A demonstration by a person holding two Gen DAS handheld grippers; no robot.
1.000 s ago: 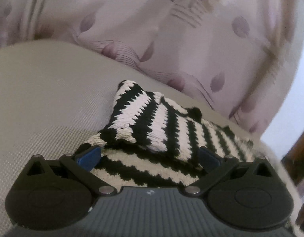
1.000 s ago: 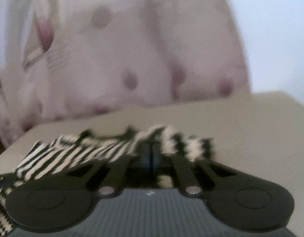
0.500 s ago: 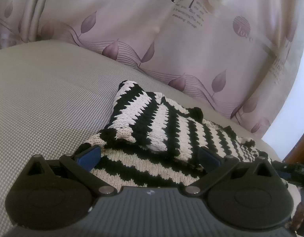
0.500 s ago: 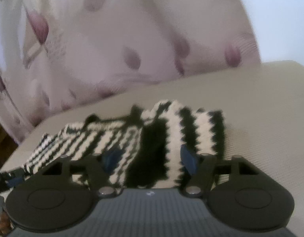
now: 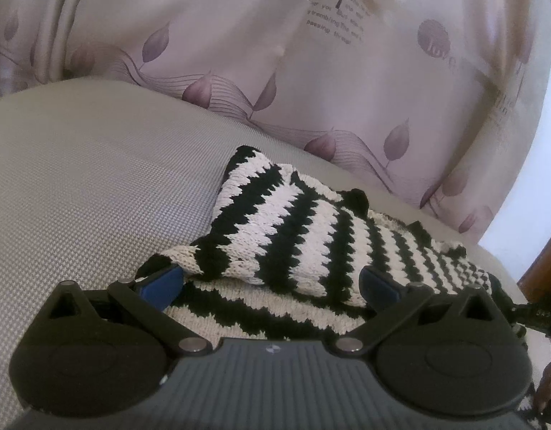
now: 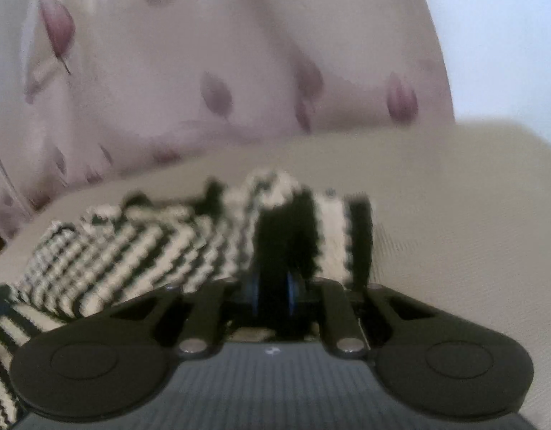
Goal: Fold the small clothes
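A black-and-white zigzag-striped knit garment (image 5: 282, 222) lies on a beige woven cushion (image 5: 78, 179), with one part folded over the layer below. My left gripper (image 5: 270, 286) stands open at its near edge, blue pads wide apart, one on each side of the folded part and not pressing it. In the right wrist view the garment (image 6: 132, 247) stretches off to the left. My right gripper (image 6: 273, 294) is at the garment's right end, its jaws closing tight, with the pads pinching a raised black-striped fold.
A pale pink curtain (image 5: 311, 71) printed with purple leaves hangs close behind the cushion. Bare cushion (image 6: 454, 215) spreads to the right of the garment. A brown wooden edge (image 5: 540, 268) and part of a hand (image 5: 547, 387) show at the far right.
The right gripper opened over the garment's right end, sank a little, then closed on a fold there. The left gripper stayed open and still.
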